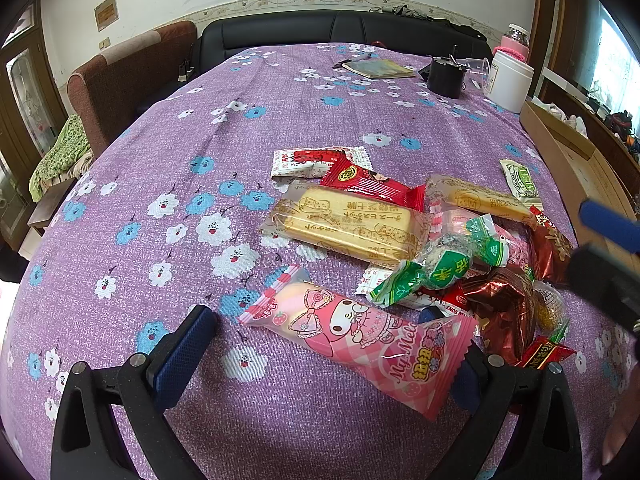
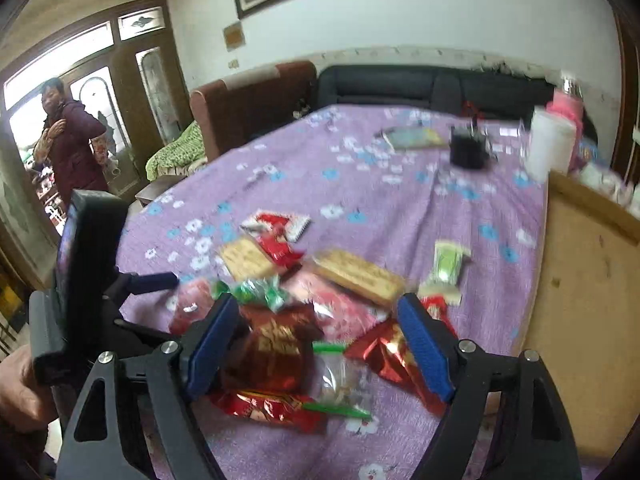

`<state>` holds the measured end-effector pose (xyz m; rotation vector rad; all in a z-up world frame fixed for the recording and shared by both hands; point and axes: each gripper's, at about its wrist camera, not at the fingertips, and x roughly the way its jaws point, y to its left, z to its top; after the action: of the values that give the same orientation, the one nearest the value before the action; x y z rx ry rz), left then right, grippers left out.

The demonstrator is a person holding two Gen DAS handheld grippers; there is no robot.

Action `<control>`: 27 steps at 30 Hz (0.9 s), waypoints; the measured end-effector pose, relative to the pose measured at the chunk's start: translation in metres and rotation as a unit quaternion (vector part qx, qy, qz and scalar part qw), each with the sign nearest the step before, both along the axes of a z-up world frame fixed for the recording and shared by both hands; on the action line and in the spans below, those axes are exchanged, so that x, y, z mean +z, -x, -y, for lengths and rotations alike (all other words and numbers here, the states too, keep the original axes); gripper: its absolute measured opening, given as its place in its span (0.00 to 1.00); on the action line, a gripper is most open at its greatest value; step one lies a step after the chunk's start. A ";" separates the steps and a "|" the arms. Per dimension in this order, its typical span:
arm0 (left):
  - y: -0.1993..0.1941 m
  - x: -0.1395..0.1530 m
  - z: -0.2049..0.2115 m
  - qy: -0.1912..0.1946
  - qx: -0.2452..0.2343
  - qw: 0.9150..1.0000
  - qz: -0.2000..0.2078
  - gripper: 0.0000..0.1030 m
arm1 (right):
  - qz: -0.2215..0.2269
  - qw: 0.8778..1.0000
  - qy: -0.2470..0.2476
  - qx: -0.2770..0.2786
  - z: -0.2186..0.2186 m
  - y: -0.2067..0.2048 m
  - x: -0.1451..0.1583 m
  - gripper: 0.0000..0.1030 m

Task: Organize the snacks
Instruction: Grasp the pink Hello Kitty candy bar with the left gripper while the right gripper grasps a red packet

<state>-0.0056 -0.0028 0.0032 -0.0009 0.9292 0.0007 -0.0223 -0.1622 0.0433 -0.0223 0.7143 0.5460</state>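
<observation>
A pile of wrapped snacks lies on the purple flowered tablecloth [image 1: 280, 112]. My left gripper [image 1: 316, 314] is open, and a pink cartoon-print pack [image 1: 360, 336] lies slanted between its jaws, untouched by the left pad. Behind it sit two yellow biscuit packs [image 1: 348, 224], a red packet [image 1: 372, 184], a green-wrapped sweet [image 1: 440, 268] and a brown foil pack [image 1: 504, 312]. My right gripper [image 2: 317, 300] hovers open over the pile's near side, above the brown foil pack [image 2: 276, 348], a clear packet with green ends [image 2: 340, 376] and a red foil pack [image 2: 392, 352]. That view is blurred.
An open cardboard box [image 2: 580, 280] stands along the table's right side. At the far end are a white jar [image 1: 510, 80], a black cup [image 1: 446, 76] and a notebook [image 1: 380, 68]. A brown armchair [image 1: 132, 76] stands to the left. A person [image 2: 72, 148] stands by the door.
</observation>
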 end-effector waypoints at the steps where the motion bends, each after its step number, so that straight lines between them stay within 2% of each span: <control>1: 0.000 0.000 0.000 0.000 0.000 1.000 0.000 1.00 | -0.015 1.000 -0.017 0.005 0.003 0.000 0.000 0.79; 3: 0.000 0.000 0.000 0.000 0.000 1.000 0.000 1.00 | -0.035 0.998 -0.043 0.008 0.007 -0.003 -0.004 0.79; 10: 0.000 0.000 -0.003 -0.002 -0.001 1.000 -0.008 1.00 | -0.025 0.999 -0.042 0.005 0.007 -0.002 -0.003 0.78; 13: 0.007 0.003 -0.007 -0.001 0.003 0.999 -0.032 1.00 | -0.031 0.999 -0.044 0.007 0.008 -0.004 -0.004 0.79; 18: 0.045 0.016 -0.021 0.036 -0.010 0.999 -0.011 1.00 | -0.029 0.998 -0.049 0.002 0.013 -0.003 0.001 0.79; 22: 0.054 0.023 -0.035 0.073 -0.006 0.997 -0.013 0.99 | -0.043 0.998 -0.051 0.009 0.011 -0.003 -0.001 0.79; 25: 0.057 0.026 -0.040 0.077 -0.006 0.997 -0.008 0.96 | -0.041 0.998 -0.043 0.016 0.006 0.000 -0.002 0.79; 27: 0.054 0.022 -0.043 0.104 0.003 0.994 -0.018 0.95 | -0.039 0.998 -0.038 0.017 0.003 0.002 -0.003 0.79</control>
<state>-0.0595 0.0406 0.0257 -0.1969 0.9620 -0.0906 -0.0239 -0.1657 0.0404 0.0573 0.7701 0.6085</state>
